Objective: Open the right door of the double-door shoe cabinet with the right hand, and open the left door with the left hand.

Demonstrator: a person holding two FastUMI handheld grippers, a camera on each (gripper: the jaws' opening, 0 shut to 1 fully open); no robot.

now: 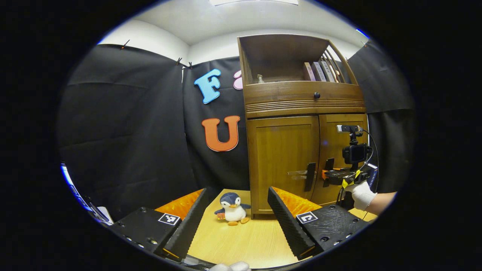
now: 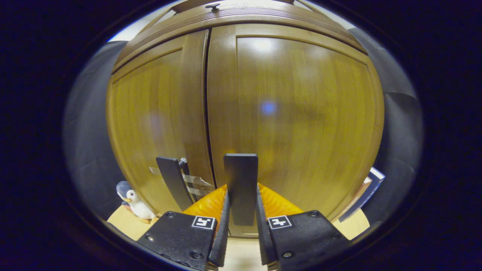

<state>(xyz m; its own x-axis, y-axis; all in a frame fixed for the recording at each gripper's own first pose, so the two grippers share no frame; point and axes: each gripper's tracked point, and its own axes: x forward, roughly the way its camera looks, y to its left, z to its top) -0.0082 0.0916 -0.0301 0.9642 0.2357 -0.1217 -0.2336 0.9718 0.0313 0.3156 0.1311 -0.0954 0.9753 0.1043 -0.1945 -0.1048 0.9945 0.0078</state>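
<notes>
In the left gripper view, the left gripper (image 1: pixel 237 222) hangs over the pale wooden tabletop (image 1: pixel 244 244) with its jaws spread wide, holding nothing. Between its fingers, farther off, a small plush penguin with a dark blue back and white belly (image 1: pixel 232 208) stands on the table just beside the cabinet's lower left corner. To the right of it rises the brown wooden double-door shoe cabinet (image 1: pixel 297 109), with an open shelf on top that holds a few upright books (image 1: pixel 320 71). Both doors lie flush with the front: the left door (image 1: pixel 282 158) carries a flat black upright handle (image 1: pixel 310 176) near the middle seam, and the right door (image 1: pixel 339 150) has its own black handle (image 1: pixel 329 165) beside it. There the right gripper (image 1: pixel 327 174) reaches in, held by a white-gloved hand (image 1: pixel 362 195).

In the right gripper view, the right gripper's (image 2: pixel 242 210) jaws are pressed onto the right door's handle (image 2: pixel 241 184) from both sides (the door (image 2: pixel 297 113) itself is still closed).
</notes>
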